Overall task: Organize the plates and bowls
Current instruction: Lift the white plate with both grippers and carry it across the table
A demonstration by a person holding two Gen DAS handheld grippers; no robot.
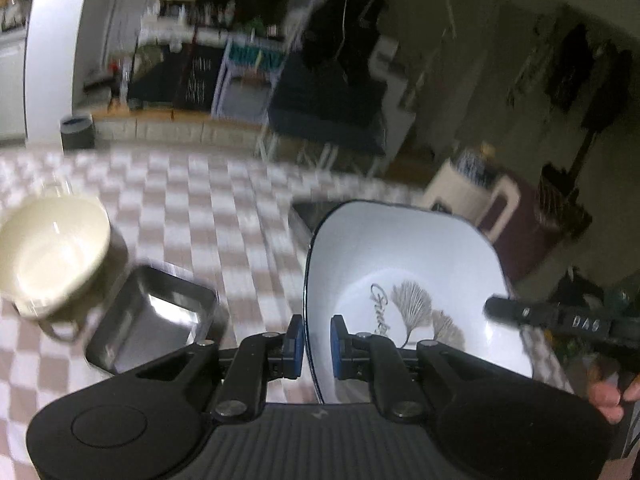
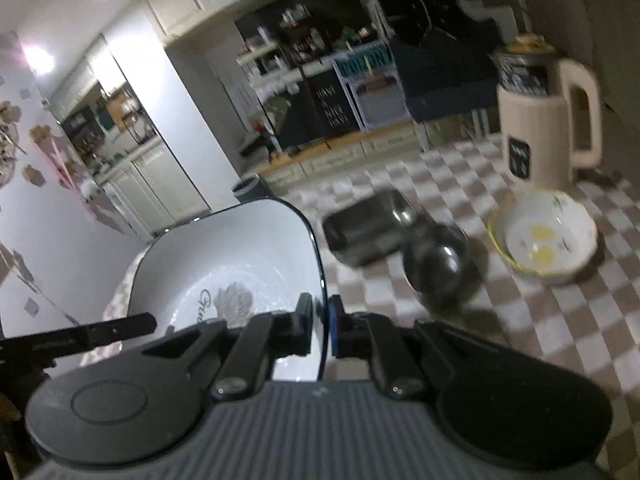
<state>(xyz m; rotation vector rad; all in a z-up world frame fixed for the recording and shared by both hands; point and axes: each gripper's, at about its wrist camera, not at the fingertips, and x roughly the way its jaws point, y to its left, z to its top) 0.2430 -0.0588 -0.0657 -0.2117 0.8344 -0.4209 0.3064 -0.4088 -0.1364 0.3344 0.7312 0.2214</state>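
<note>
Two hand-held grippers carry one white square bowl [image 1: 404, 280] between them above a checked tablecloth [image 1: 208, 208], each clamped on an opposite rim, a two-sided hold that appears meant to keep the wide, shallow dish level and stop it from swinging. At the bottom centre of the left wrist view, the left gripper [image 1: 316, 340] pinches the bowl's dark-edged left rim between its blue pads; at the bottom centre of the right wrist view, the right gripper [image 2: 320, 320] is clenched on the opposite rim of the bowl [image 2: 224, 256]. The bowl looks empty, showing only a printed tree motif and script on its floor. A person's fingers [image 1: 608, 396] curl round the other tool's handle at the lower right edge of the left view. Just beyond the left gripper, lower left of that frame, sits an empty steel tray [image 1: 160, 312], and beside it, at the left edge, a cream bowl [image 1: 52, 248] resting inside a metal pot with a handle; it holds nothing that can be seen. In the right view, past the held dish, the steel tray [image 2: 368, 224] lies at centre touching a round steel bowl [image 2: 436, 268], both apparently empty, and to the right a floral bowl [image 2: 544, 240] with a yellow rim holds what look like two yellow smears, though blur leaves that uncertain. Behind it, upper right, stands a cream jug appliance [image 2: 548, 120]. The remaining dishes stand loose, so sorting seems far from finished.
</note>
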